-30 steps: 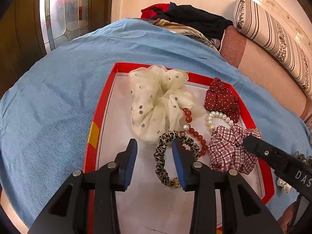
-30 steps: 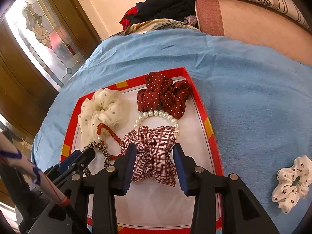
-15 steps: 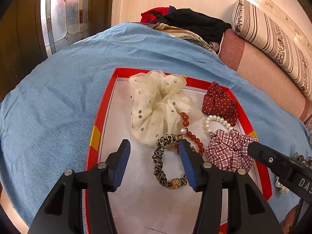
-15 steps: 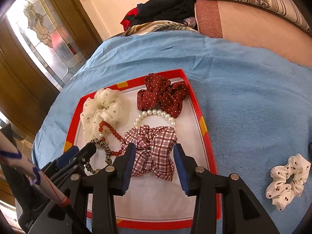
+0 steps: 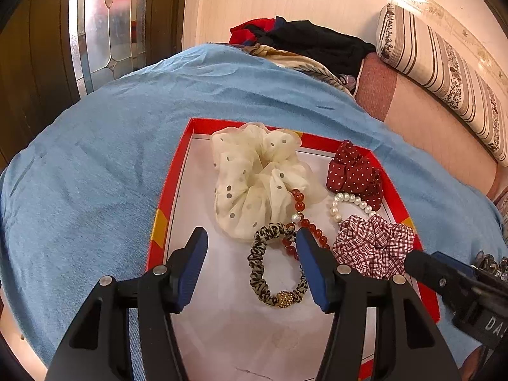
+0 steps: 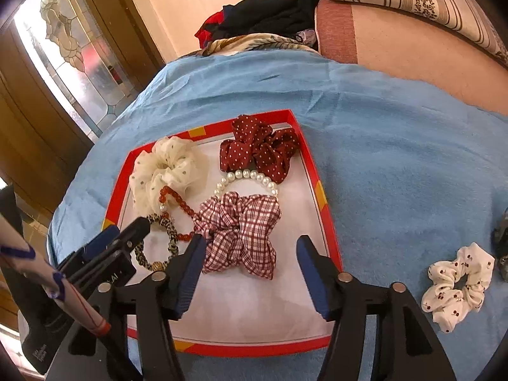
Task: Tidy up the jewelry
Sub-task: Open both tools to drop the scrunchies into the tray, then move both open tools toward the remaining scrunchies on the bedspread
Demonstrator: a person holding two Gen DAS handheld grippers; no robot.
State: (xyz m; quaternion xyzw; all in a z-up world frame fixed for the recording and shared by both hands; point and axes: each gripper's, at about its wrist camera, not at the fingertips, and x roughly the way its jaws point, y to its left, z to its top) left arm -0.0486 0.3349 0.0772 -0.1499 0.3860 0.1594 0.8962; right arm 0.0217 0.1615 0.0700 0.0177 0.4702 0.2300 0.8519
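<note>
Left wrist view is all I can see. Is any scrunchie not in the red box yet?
Observer: Yes. A white cherry-print scrunchie lies on the blue cloth, outside the red box, past its right edge.
Operator: What's the other claw doing?
Observer: The right claw has its jaws opening. The checked scrunchie sits between them, not squeezed.

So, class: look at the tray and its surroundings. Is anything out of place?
Yes. One white scrunchie with red cherries lies on the blue blanket, outside the red tray, while the other scrunchies and bracelets sit inside it.
</note>
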